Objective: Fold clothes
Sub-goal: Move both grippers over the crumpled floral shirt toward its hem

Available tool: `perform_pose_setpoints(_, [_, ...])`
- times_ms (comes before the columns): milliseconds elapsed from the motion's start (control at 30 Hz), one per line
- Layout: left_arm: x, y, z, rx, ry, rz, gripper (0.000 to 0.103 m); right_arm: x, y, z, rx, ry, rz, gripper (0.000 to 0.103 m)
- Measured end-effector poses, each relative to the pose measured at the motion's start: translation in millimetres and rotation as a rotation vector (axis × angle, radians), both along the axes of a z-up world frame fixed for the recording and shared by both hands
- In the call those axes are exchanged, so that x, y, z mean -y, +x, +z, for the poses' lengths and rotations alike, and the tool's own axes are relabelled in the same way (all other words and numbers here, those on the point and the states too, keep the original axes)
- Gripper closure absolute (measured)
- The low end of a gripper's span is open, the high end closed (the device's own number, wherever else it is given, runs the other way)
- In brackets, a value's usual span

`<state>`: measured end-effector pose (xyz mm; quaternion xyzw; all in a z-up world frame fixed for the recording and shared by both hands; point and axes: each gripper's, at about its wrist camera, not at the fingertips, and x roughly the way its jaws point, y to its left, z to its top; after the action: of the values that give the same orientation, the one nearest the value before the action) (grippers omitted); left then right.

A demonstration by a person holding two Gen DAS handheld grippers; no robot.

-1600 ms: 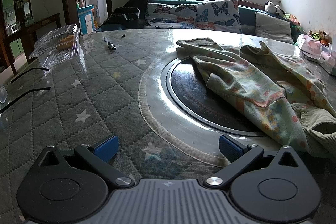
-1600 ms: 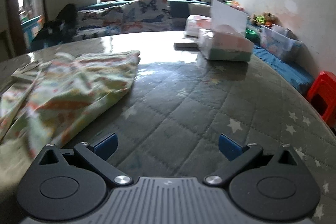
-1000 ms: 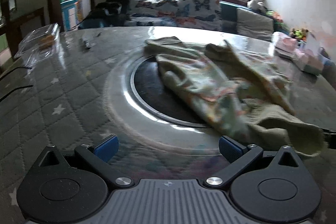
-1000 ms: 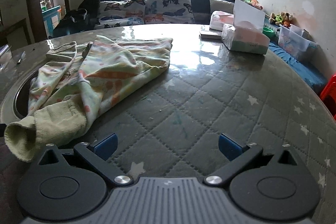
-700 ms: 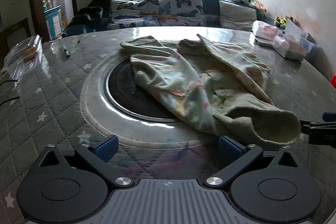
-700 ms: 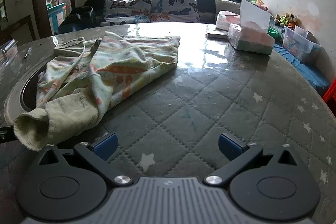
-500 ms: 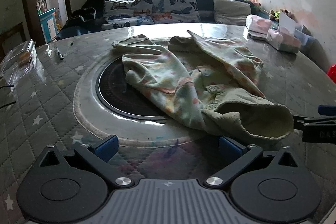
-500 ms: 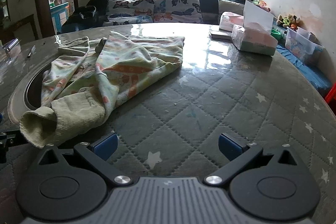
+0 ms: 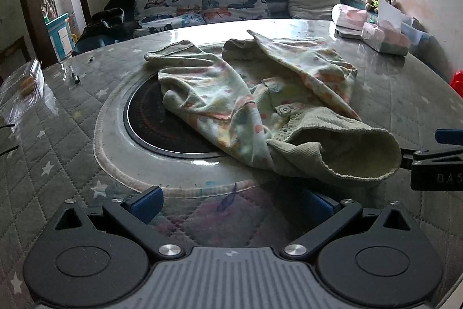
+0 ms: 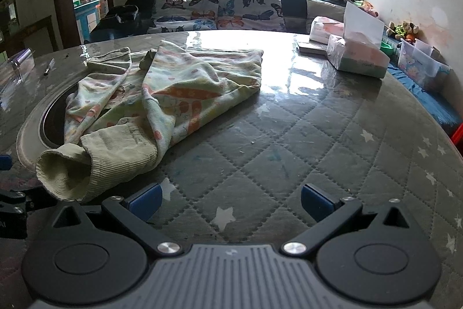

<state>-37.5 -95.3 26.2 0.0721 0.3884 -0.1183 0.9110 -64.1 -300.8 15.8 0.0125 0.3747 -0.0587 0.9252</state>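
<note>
**Crumpled garment on the round table, both grippers empty**

Much of the left edge of the table is hard to read: a clear plastic box there is cut off by the frame, and its yellowish contents cannot be made out. A small dark pen lies just inside that edge.

The left gripper hovers at the near edge with its jaws spread wide and nothing between them; its right blue pad is partly hidden under the shadow of the garment's cuff.

The garment lies near the middle of the table, half covering the dark round inset, so the inset's right side is hidden. It is a pale green piece with orange and pastel print, loosely heaped and unfolded. A ribbed, plain green cuff gapes open toward the near edge, and a small button shows just behind it. Which parts are sleeves or body cannot be told.

The right gripper sits just right of the cuff, jaws spread and empty, over bare quilted cloth. Only its side shows in the left view.

A tissue box stands near the far right edge.
</note>
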Motion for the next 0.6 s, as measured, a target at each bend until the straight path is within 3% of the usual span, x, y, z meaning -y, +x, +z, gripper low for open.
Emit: perform_pose_setpoints(600, [3.6,5.9,-0.6,-0.023,0.013,-0.013,0.000,-3.9,4.8,-1.8,-0.014,-0.001,0.014,0.000])
